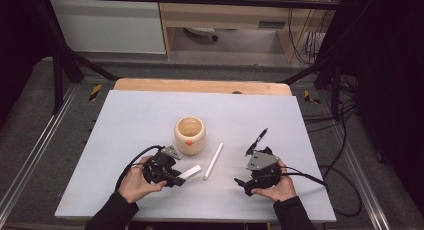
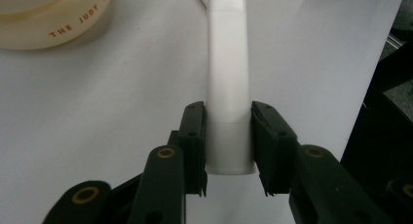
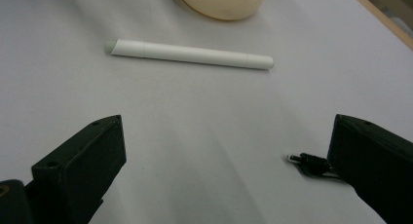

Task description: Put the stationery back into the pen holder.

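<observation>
Just below the cream cup [image 1: 190, 135], your left gripper [image 1: 176, 177] is clamped on the flat white block [image 2: 228, 87], low over the white table [image 1: 130, 120]. Grasp done, I'd say; nothing in the cup yet. White marker [image 1: 213, 161] lies right of the cup, black pen [image 1: 257, 141] farther right. Your right gripper [image 3: 224, 170] has jaws wide apart, empty, facing the marker.

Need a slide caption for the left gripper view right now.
Left hand-held gripper clamps a flat white bar lying on the white table, with a cream cup at upper left.
</observation>
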